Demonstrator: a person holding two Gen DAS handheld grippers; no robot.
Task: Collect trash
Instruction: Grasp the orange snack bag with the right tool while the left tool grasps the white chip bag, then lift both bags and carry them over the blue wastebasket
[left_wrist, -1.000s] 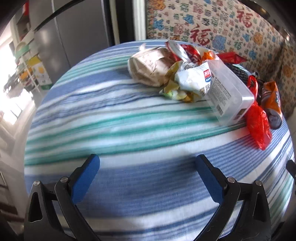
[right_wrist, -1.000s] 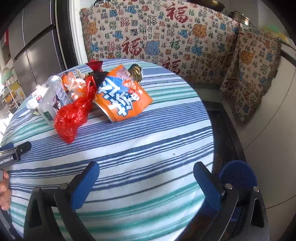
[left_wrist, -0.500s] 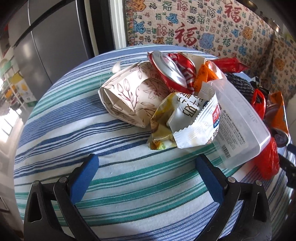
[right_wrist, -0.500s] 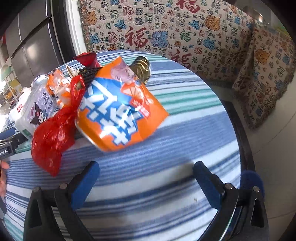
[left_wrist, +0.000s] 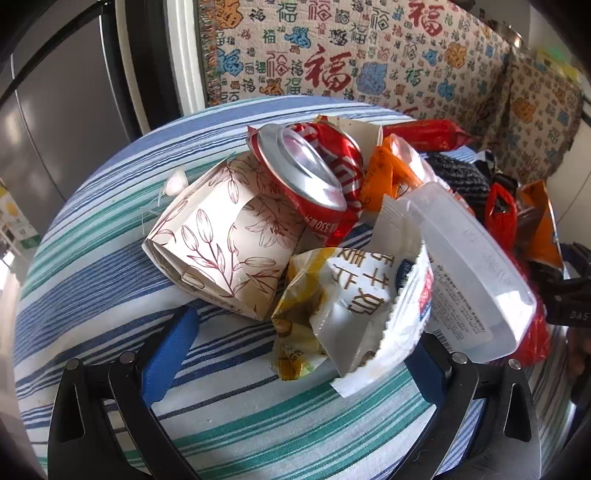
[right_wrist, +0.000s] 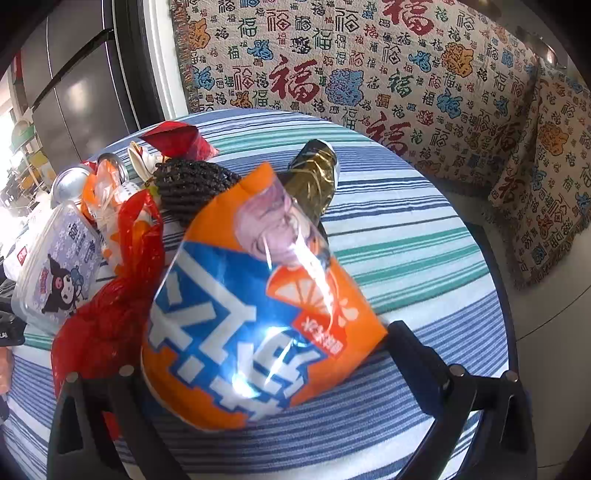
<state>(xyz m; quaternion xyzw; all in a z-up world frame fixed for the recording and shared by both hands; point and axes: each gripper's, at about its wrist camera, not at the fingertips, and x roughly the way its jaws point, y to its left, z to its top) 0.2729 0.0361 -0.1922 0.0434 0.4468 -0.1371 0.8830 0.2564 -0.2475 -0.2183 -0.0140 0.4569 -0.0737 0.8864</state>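
A pile of trash lies on the round striped table (left_wrist: 110, 240). In the left wrist view I see a floral paper box (left_wrist: 221, 240), a crushed red can (left_wrist: 306, 177), a clear plastic container (left_wrist: 472, 273) and a white-and-yellow snack wrapper (left_wrist: 351, 302). My left gripper (left_wrist: 303, 332) is open, and the wrapper sits between its fingers and hides the right tip. In the right wrist view an orange snack bag (right_wrist: 258, 332) fills the gap of my open right gripper (right_wrist: 258, 354) and covers both fingertips. A red plastic bag (right_wrist: 107, 306) lies just left of it.
Behind the orange bag are a black mesh piece (right_wrist: 192, 184), a gold wrapper (right_wrist: 314, 181) and a red wrapper (right_wrist: 177, 140). A sofa with a patterned cover (right_wrist: 369, 74) curves round the far and right sides of the table (right_wrist: 406, 240). Grey fridge doors (left_wrist: 55, 129) stand at the left.
Both grippers have moved forward to the pile. The white-and-yellow wrapper now sits between the left fingers and the orange bag between the right fingers. Both stay open.
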